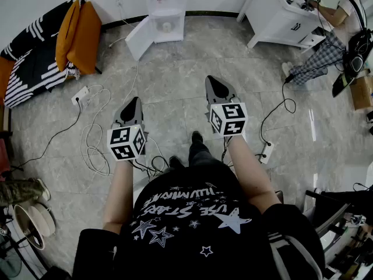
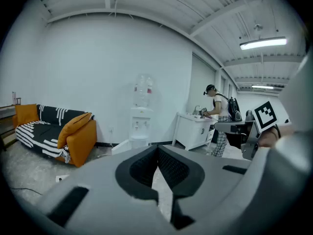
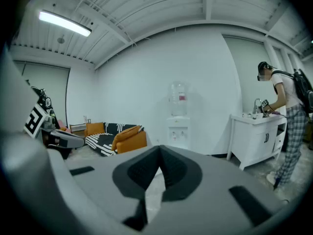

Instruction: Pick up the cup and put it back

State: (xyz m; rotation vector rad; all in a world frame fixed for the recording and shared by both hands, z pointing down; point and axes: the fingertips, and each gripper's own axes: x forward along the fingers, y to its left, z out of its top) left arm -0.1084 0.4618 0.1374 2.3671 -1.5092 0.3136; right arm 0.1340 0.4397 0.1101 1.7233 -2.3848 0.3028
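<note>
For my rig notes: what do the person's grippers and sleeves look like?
Both the left gripper and right gripper are grey, pointed two-jaw shells with black ridged pads inside. Each carries a white cube of black square markers at its rear. The person wears a black top printed with white stars and lettering; its sleeves leave the forearms bare.

"stars" on black shirt [image 1: 198, 229]

Left gripper [image 1: 132, 107] and right gripper [image 1: 217, 87] held forward on bare forearms, tilted slightly downward, side by side and apart. Both jaw pairs closed, nothing between them.
</note>
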